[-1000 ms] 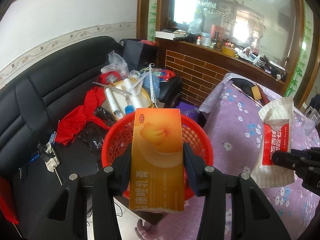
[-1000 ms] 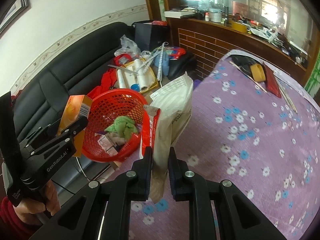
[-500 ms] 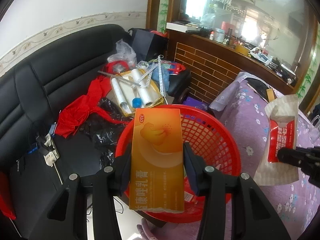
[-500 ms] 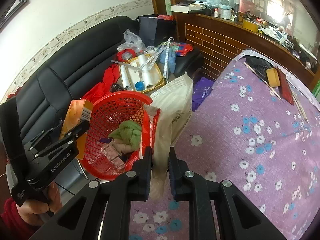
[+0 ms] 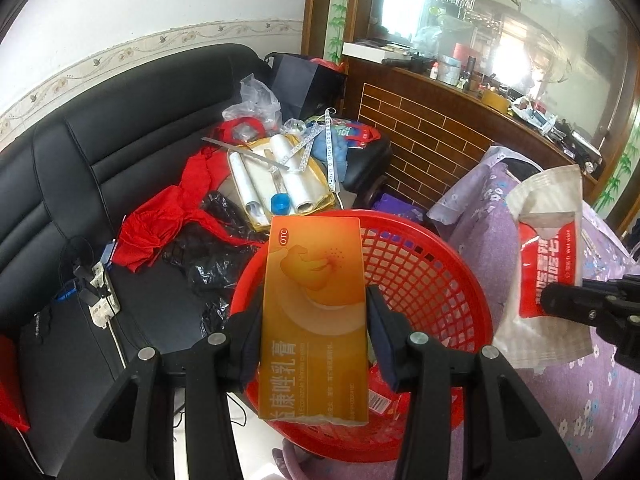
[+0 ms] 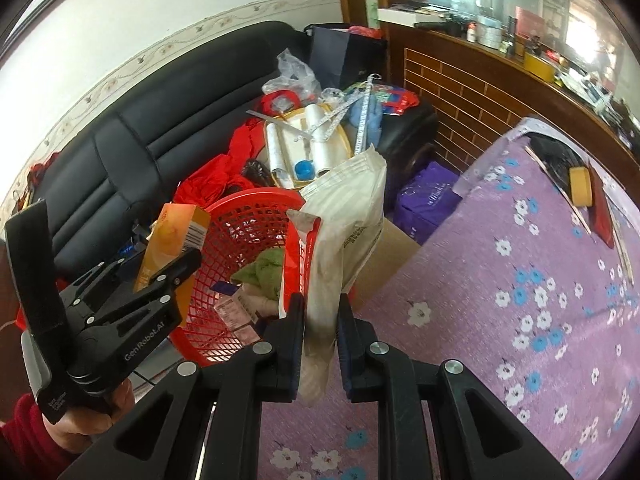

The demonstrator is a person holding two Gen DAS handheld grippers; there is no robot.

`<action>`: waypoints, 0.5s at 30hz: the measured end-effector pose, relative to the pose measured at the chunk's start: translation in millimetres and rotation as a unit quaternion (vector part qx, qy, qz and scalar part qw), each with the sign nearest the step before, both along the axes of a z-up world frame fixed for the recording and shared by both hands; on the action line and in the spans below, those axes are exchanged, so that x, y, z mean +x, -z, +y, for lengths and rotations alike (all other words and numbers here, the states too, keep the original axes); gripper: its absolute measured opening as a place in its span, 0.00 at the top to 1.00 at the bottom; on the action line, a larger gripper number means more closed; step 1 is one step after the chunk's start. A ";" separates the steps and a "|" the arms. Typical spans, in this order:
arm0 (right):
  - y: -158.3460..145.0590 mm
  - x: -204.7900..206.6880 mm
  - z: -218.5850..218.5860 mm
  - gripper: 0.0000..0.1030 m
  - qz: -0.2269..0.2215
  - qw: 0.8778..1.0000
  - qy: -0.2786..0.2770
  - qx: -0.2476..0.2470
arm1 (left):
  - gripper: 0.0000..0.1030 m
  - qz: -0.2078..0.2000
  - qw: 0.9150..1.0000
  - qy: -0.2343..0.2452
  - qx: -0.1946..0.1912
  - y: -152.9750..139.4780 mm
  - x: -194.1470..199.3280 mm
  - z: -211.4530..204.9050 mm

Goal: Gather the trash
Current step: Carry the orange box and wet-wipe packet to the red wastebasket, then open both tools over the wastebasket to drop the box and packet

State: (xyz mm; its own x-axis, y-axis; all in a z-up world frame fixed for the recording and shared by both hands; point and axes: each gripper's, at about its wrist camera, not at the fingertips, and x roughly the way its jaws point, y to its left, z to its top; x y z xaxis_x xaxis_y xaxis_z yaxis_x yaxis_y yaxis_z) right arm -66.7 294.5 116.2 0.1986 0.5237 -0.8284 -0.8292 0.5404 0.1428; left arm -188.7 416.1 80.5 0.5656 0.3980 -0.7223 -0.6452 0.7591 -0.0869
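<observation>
My left gripper [image 5: 314,334] is shut on an orange medicine box [image 5: 314,312], held upright over the near rim of the red mesh basket [image 5: 424,276]. In the right wrist view the same box [image 6: 172,248] and left gripper [image 6: 188,262] hang at the basket's left rim. My right gripper [image 6: 319,322] is shut on a white and red wet wipe pack [image 6: 340,240], which dangles at the basket's [image 6: 240,224] right rim. In the left wrist view that pack [image 5: 548,264] hangs right of the basket. A green cloth [image 6: 266,272] and paper scraps lie inside the basket.
A black sofa [image 5: 100,152] behind the basket carries red cloth [image 5: 160,224], black plastic, a yellow tray with white rolls [image 5: 276,184] and a power strip [image 5: 98,292]. A table with a purple flowered cloth [image 6: 520,280] lies to the right. A brick-faced counter [image 5: 440,136] stands behind.
Both grippers have moved toward the red basket, which looks larger and closer now. The orange box now hangs over its rim, and the wipe pack has reached the basket's right edge.
</observation>
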 end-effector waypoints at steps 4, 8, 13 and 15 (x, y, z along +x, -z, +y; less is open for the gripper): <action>5.7 -1.9 12.3 0.83 0.003 1.000 -0.009 -0.006 | 0.56 -0.002 1.000 -0.002 -0.001 0.1 -1.3 5.2; 10.6 0.3 23.9 0.83 0.007 1.000 -0.013 -0.011 | 0.56 -0.004 1.000 -0.003 0.001 -1.3 -4.1 7.9; 15.9 0.5 34.9 0.83 0.003 1.000 -0.018 -0.020 | 0.56 -0.004 1.000 -0.002 0.003 -0.4 -5.3 9.5; 17.9 -0.3 38.4 0.83 0.002 1.000 -0.020 -0.023 | 0.56 -0.003 1.000 -0.001 0.002 0.1 -5.4 9.8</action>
